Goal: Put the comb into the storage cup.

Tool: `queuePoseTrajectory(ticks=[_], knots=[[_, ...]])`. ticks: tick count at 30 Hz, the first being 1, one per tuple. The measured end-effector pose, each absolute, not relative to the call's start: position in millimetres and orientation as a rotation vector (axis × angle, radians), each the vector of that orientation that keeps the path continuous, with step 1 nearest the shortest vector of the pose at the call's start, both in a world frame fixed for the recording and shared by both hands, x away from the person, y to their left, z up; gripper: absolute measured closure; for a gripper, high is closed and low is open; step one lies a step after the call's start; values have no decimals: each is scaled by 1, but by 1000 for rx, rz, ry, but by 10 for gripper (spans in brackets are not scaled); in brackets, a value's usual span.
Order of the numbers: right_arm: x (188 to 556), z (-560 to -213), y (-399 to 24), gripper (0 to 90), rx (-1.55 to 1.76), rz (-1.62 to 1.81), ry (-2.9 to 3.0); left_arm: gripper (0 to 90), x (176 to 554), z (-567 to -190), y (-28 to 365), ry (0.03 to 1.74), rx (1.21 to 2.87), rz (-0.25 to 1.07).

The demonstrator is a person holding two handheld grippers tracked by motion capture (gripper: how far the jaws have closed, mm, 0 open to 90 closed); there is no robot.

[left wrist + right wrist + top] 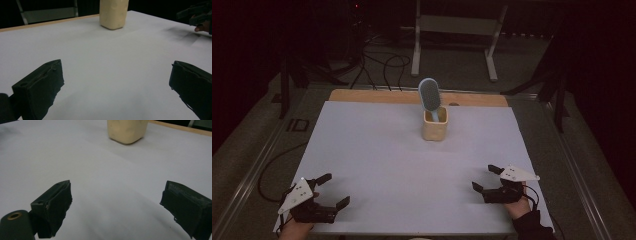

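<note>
My left gripper (333,189) has its black fingers (40,85) spread wide, nothing between them, low over the near left corner of the white-covered desk (377,150). My right gripper (484,177) is the same: fingers (53,206) wide apart, empty, near the right front edge.

Both are well apart from the cream, rounded-square plastic cup (435,125), which stands upright toward the far middle of the desk. A light-blue oval-headed brush (429,95) sticks out of it, head up, leaning a bit to the left.

Risks as I judge them: the cup looks light and top-heavy with that brush standing tall, so a sideways bump on approach could tip it. Grabbing the brush by its head and pulling at an angle may drag or lift the cup along unless the other gripper steadies it. A pinch on the rounded cup wall could slip. The far edge of the desk is near the cup, so a push could send it off.
</note>
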State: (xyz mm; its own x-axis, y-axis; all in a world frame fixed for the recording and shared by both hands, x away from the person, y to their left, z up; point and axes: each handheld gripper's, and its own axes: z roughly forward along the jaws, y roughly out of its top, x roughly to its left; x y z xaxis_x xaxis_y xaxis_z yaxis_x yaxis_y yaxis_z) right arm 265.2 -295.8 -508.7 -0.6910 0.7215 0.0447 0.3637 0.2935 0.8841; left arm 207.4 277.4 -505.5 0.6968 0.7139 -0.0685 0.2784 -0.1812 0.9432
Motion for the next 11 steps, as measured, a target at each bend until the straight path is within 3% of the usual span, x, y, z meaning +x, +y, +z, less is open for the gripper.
queuePoseTrajectory(ticks=[11], knots=[[265,-508,-294,89,986,1342,2214,0,207,-505,278,793,1759,473]])
